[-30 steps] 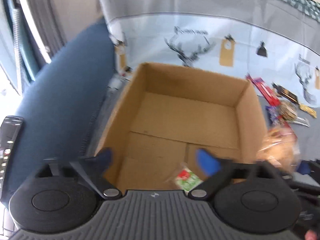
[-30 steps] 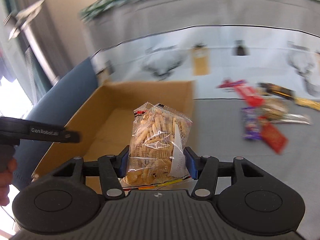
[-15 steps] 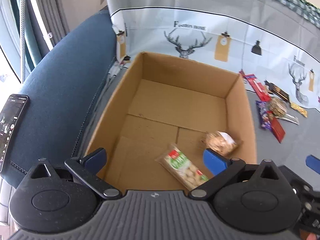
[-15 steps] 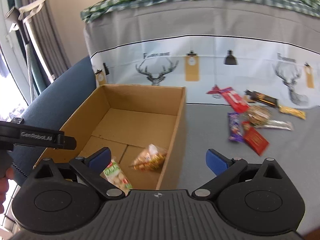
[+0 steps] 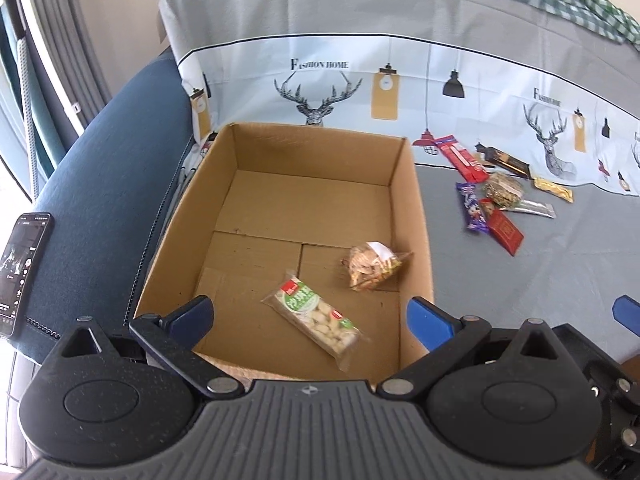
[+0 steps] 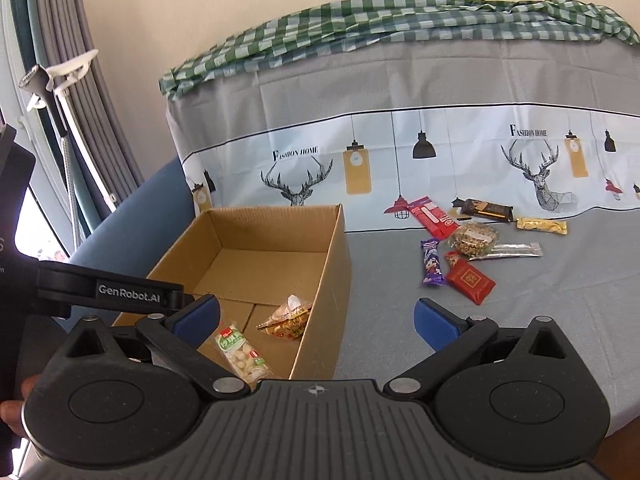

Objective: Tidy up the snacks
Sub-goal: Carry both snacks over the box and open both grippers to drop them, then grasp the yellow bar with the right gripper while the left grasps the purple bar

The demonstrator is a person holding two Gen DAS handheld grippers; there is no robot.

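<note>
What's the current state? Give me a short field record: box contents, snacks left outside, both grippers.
box: open cardboard box on the grey cloth
in box: green-label snack pack; clear bag of crackers, both on the box floor, apart
outside box: seven snacks, among them red packet, purple bar, round nut cake, silver stick, to the right of the box
left gripper: open, empty
right gripper: open, empty
</note>
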